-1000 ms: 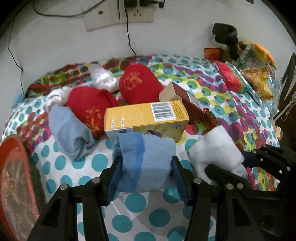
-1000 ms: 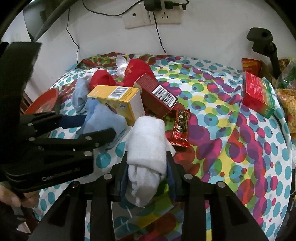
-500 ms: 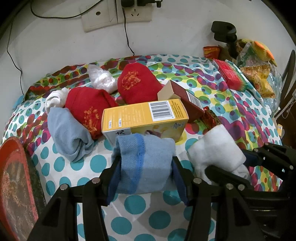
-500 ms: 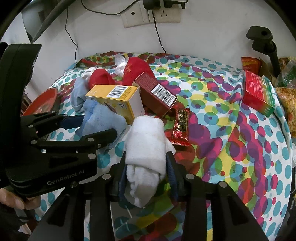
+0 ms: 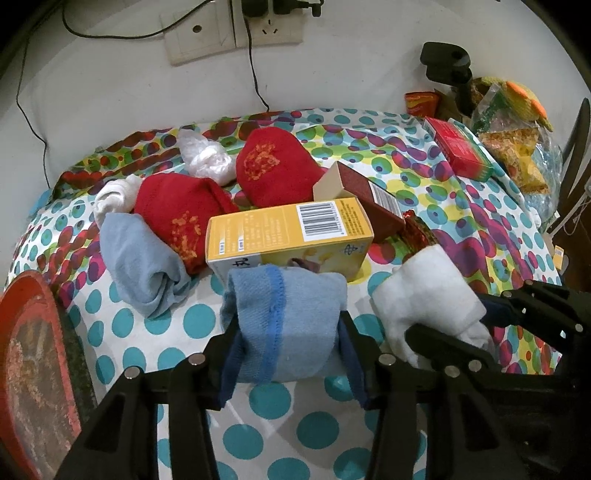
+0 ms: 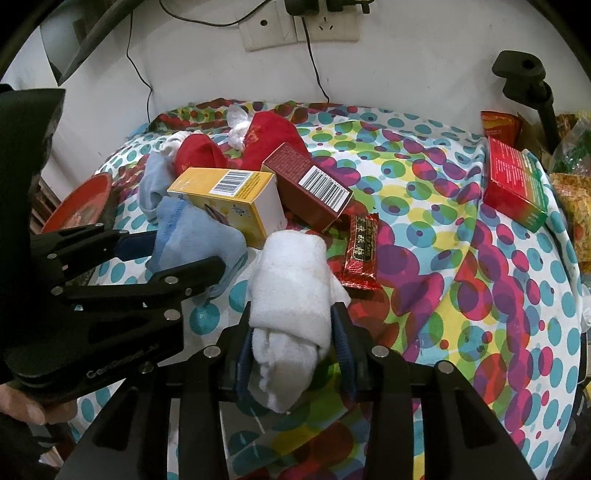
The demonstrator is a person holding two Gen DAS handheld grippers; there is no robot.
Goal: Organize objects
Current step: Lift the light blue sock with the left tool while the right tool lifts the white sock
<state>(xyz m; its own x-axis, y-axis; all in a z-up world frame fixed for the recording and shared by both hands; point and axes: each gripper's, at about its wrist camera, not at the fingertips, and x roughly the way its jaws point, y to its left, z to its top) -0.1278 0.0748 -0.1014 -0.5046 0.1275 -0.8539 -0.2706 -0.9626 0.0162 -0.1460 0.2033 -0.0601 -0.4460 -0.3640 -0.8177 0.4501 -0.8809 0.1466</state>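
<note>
My left gripper (image 5: 288, 332) is shut on a rolled light-blue sock (image 5: 284, 317) and holds it just in front of a yellow box (image 5: 288, 229). My right gripper (image 6: 291, 332) is shut on a rolled white sock (image 6: 291, 291), close beside the left one. The white sock also shows in the left wrist view (image 5: 424, 295), and the blue sock in the right wrist view (image 6: 192, 236). Behind lie two red socks (image 5: 177, 210) (image 5: 273, 166), another light-blue sock (image 5: 140, 258) and a dark red box (image 5: 369, 195).
A spotted cloth (image 6: 443, 258) covers the table. A red snack bar (image 6: 360, 251) lies right of the white sock. A red-and-green box (image 6: 513, 188) and snack bags (image 5: 517, 147) sit at the far right. A red tray (image 5: 33, 369) is at the left edge. The wall with sockets (image 5: 236, 33) is behind.
Both grippers, still holding their socks, have drawn back and risen slightly, so the pile of objects sits a little lower and farther in view.
</note>
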